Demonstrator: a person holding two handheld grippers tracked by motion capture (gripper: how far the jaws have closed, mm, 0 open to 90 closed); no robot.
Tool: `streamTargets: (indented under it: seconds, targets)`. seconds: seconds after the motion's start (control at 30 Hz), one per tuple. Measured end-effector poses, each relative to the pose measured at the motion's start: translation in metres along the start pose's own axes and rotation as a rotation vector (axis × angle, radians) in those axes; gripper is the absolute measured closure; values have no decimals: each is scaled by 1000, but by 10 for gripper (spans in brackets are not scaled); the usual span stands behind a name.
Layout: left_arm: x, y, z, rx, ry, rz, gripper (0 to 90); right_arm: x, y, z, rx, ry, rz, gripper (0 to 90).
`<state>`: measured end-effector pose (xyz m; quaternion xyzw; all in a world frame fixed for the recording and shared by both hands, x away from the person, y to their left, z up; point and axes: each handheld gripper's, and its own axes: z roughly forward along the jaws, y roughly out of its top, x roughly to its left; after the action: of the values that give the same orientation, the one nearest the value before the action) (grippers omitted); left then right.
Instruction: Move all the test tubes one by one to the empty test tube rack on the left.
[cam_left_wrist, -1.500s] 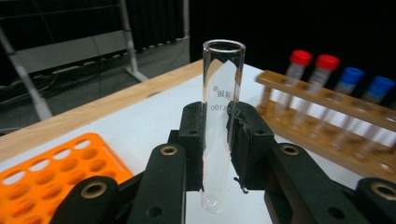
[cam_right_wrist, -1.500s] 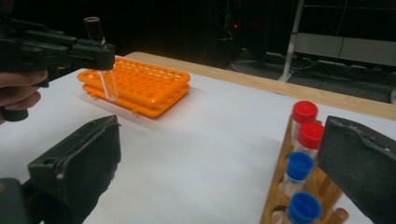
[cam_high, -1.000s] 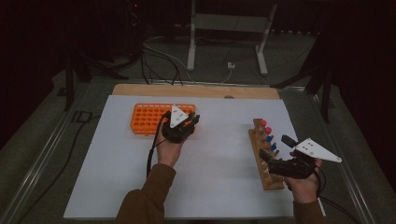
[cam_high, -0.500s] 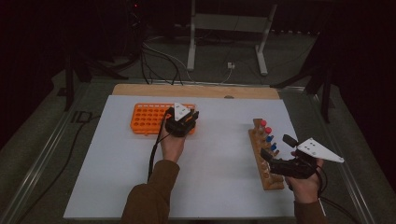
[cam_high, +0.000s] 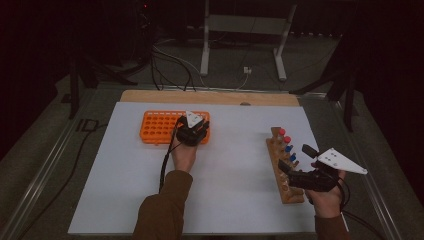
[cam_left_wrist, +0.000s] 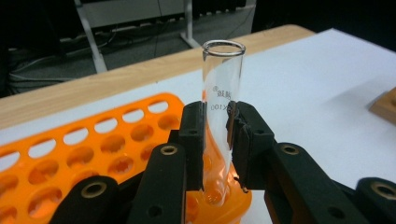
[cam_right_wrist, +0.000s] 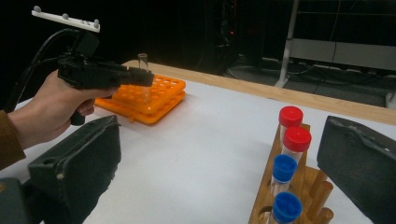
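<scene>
Over the near right corner of the orange tube rack (cam_left_wrist: 70, 154), the left gripper (cam_left_wrist: 215, 140) is clamped on one uncapped glass test tube (cam_left_wrist: 222, 107), held upright with its rounded bottom at a corner hole — so, I judge, it can slide straight in. The right gripper (cam_right_wrist: 219, 168) hangs beside the wooden rack (cam_high: 283, 170), jaws spread and empty, probably ready for the next tube. There I count four capped tubes — two red-capped tubes (cam_right_wrist: 293, 128), two blue-capped tubes (cam_right_wrist: 285, 186) — though more may be hidden.
</scene>
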<state>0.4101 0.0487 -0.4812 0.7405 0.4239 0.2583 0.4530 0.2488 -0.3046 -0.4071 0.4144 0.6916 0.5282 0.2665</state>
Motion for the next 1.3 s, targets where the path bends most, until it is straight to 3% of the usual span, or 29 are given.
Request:
streamTargets:
  seconds: [0.2, 0.47, 0.7, 0.83, 0.9, 1.0, 1.13, 1.3]
  targets:
    - [-2, -10, 5, 55, -1, 37, 761, 0, -1, 1, 5, 2, 0, 0]
    - [1, -14, 6, 101, -16, 39, 767, 1, -2, 1, 12, 5, -3, 0]
    - [1, -14, 6, 105, -8, 28, 756, -2, -2, -1, 8, -2, 4, 0]
    - [3, -15, 3, 88, 2, -10, 612, -3, -2, -1, 10, -4, 5, 0]
    - [6, -15, -1, 53, -10, -54, 556, -4, -3, -2, 12, -8, 1, 0]
    - [9, -14, -7, 33, -23, -69, 484, -8, -6, -3, 20, -22, -1, 0]
    - [14, -12, -18, 0, -45, -121, 381, -12, -10, -3, 35, -14, -1, 0]
    - [17, -12, -29, -1, -32, -149, 190, -14, -16, 0, 69, -5, -11, 0]
